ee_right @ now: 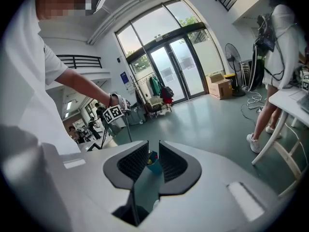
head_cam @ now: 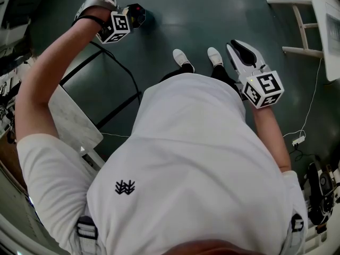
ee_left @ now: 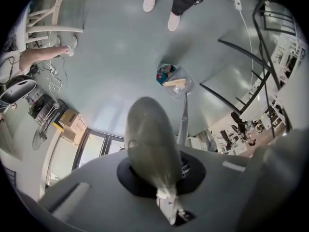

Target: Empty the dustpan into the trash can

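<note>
My left gripper is raised high at the upper left, pointing down at the floor. In the left gripper view its jaws are shut on the top of the dustpan's long grey handle. The handle runs down to the clear dustpan, which holds a wooden block and small bits. The pan sits against the small blue trash can on the floor. My right gripper hangs by my right hip, its jaws a narrow gap apart and holding nothing. The blue trash can shows through that gap.
My white shoes stand near the can. A black-framed chair and a marble-topped table are on the left side. A white table's legs, a power strip, cardboard boxes, a fan and another person are on the right.
</note>
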The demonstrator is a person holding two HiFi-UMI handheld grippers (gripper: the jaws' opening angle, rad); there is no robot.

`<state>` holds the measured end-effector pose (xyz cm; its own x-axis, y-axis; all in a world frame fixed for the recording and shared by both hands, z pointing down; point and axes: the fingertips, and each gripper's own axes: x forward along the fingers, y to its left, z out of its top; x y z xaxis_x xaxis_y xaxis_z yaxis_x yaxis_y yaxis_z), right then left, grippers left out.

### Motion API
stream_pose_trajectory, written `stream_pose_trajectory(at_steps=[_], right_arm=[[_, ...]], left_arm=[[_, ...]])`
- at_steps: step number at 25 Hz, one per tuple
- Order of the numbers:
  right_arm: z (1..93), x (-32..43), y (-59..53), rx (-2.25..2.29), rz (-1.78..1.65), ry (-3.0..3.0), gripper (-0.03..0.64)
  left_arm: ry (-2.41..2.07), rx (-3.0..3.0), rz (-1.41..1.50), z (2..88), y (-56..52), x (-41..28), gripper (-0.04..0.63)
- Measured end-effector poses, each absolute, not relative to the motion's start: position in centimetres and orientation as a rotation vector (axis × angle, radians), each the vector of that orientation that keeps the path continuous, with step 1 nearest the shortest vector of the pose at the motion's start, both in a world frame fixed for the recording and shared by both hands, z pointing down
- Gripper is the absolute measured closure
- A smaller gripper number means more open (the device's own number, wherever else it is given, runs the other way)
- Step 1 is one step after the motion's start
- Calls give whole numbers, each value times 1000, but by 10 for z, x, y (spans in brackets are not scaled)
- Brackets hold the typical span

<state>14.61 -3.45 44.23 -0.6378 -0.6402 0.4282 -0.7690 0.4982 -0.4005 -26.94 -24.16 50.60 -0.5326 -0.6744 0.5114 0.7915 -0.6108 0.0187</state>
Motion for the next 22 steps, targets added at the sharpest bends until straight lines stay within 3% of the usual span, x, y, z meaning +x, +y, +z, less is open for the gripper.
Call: stream_pose_trajectory(at_steps=[10, 22], right_arm=[[446, 206, -38, 1164, 849, -2536, 551], [438, 183, -48, 925, 751, -2636, 551]], left_arm=[[-297, -579, -2293, 500, -234, -232, 538], [-154, -643, -2518, 478, -166, -289, 539]])
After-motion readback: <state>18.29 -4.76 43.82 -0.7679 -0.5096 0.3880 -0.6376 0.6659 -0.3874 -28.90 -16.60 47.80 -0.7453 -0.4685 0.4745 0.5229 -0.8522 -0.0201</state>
